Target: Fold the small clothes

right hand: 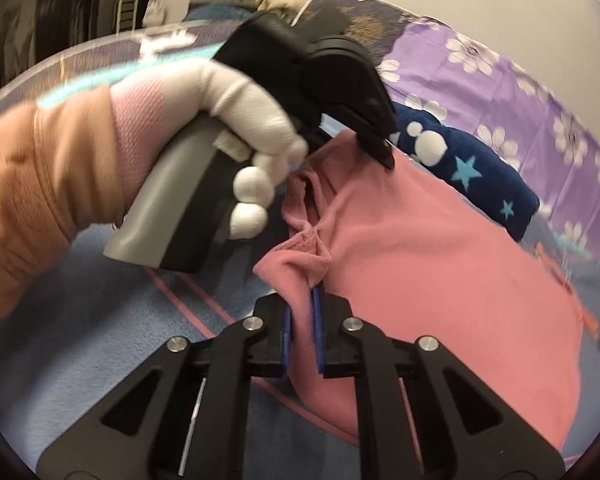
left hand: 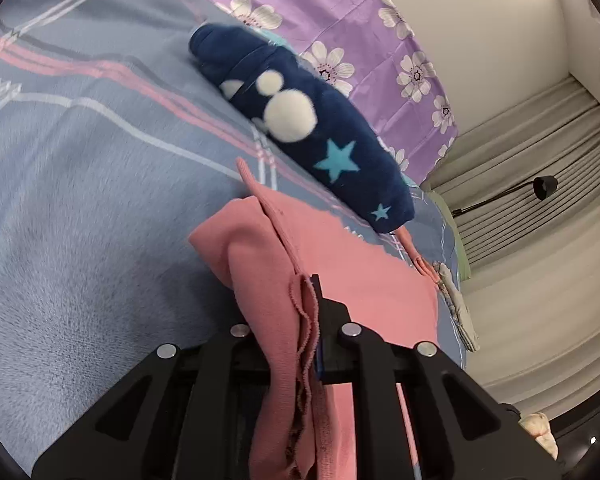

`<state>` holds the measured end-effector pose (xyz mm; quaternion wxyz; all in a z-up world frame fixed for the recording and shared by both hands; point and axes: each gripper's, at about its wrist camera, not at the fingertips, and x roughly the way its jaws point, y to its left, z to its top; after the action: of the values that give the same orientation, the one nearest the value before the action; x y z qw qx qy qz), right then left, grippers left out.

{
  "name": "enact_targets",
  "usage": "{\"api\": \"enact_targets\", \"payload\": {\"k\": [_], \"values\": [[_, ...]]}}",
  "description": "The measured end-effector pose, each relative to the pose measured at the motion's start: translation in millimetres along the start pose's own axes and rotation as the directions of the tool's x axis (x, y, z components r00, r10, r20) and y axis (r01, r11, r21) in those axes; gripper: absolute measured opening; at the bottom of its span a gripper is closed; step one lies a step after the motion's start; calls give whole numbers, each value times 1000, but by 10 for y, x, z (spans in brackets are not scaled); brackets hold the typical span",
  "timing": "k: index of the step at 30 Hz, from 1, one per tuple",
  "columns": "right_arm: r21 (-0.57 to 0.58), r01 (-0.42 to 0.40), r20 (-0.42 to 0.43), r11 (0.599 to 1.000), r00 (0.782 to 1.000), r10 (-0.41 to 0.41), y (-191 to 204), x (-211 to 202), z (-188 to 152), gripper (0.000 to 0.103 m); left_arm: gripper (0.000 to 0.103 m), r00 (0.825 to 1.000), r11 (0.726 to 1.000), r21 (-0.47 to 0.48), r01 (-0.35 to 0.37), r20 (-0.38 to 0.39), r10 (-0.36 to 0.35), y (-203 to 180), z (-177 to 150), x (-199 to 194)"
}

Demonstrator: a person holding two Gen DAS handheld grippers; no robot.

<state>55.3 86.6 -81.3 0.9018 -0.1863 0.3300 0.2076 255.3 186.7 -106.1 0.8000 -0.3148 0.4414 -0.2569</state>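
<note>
A small pink garment [left hand: 352, 276] lies partly on the blue-grey striped bedcover [left hand: 80, 200] and is lifted at two corners. My left gripper [left hand: 310, 320] is shut on a bunched pink edge of it. In the right wrist view the pink garment [right hand: 440, 264] spreads out to the right, and my right gripper [right hand: 302, 332] is shut on another pinched corner. The left gripper [right hand: 374, 148], held by a white-gloved hand [right hand: 252, 92], grips the garment's far corner there.
A folded navy fleece garment [left hand: 312, 128] with white dots and blue stars lies beyond the pink one, also in the right wrist view [right hand: 472, 168]. A purple flowered quilt [left hand: 360, 28] lies behind it. The bed edge, curtains [left hand: 532, 200] and a black lamp [left hand: 544, 186] are to the right.
</note>
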Motion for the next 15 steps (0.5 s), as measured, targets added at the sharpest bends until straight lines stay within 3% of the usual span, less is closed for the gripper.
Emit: {"api": "enact_targets", "payload": {"k": [8, 15], "values": [[157, -63, 91, 986, 995, 49, -526, -502, 27, 9, 13, 998, 993, 109, -54, 31, 51, -686, 74, -93], [308, -94, 134, 947, 990, 54, -1126, -909, -201, 8, 12, 997, 985, 159, -70, 29, 66, -1296, 38, 163]]}}
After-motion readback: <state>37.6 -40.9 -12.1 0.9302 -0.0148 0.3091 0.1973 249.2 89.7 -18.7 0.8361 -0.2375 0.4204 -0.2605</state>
